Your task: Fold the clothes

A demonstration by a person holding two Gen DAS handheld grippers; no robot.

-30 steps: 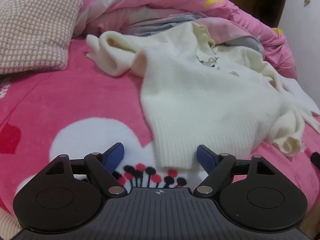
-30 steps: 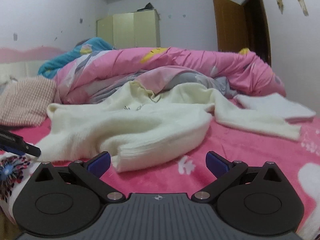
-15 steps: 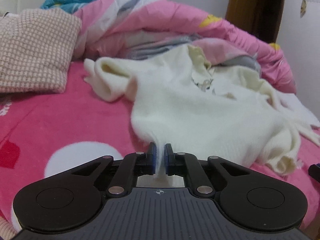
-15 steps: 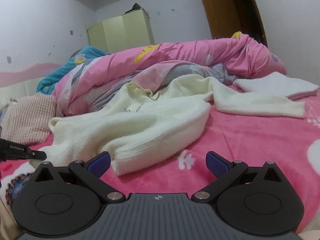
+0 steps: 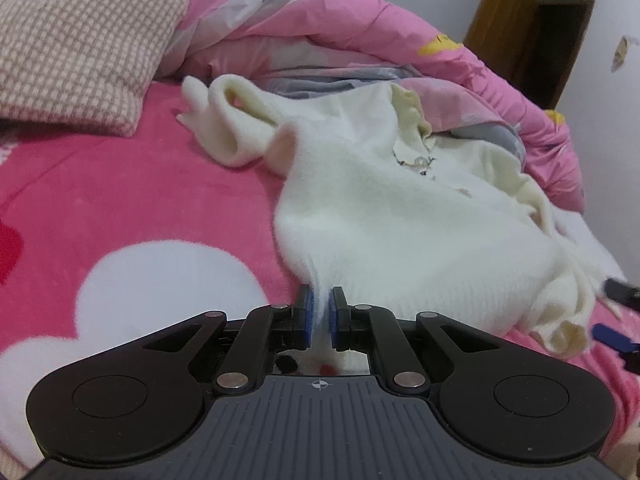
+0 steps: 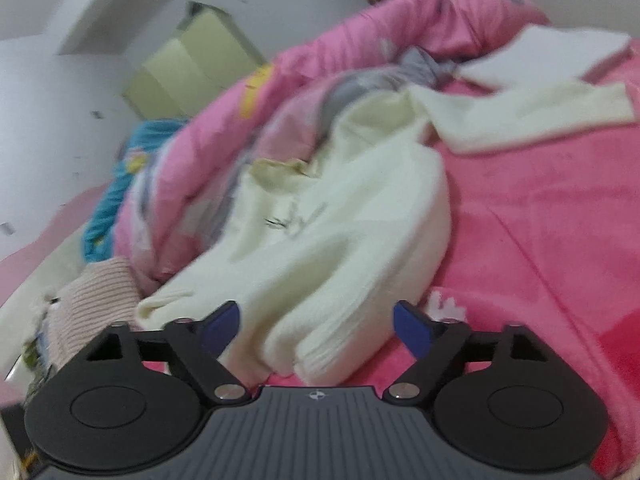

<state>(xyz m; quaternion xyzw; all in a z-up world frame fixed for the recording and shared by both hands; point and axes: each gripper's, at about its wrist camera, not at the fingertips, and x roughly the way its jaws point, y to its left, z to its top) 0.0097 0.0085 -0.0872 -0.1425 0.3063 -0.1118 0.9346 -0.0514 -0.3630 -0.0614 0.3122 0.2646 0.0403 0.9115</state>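
A cream knitted sweater (image 5: 384, 208) lies crumpled on the pink bed blanket (image 5: 132, 200), one sleeve bunched toward the far left. My left gripper (image 5: 319, 312) is shut on the sweater's ribbed hem, which is pinched between its blue pads. In the blurred, tilted right wrist view the same sweater (image 6: 332, 248) spreads toward me with its folded hem corner between the fingers of my right gripper (image 6: 316, 322). Its jaws are closing, and the pads stand apart from the cloth on both sides. The other sleeve (image 6: 532, 116) stretches away to the upper right.
A rumpled pink quilt (image 5: 340, 32) is heaped along the back of the bed. A checked pink pillow (image 5: 76, 44) lies at the far left. A folded white cloth (image 6: 552, 52) rests at the far right. A wooden door (image 5: 524, 20) and a pale wardrobe (image 6: 196, 60) stand behind.
My left gripper closed on the sweater's hem and still holds it. My right gripper rolled, tilting its view, moved closer to the hem corner, and its fingers have begun to narrow.
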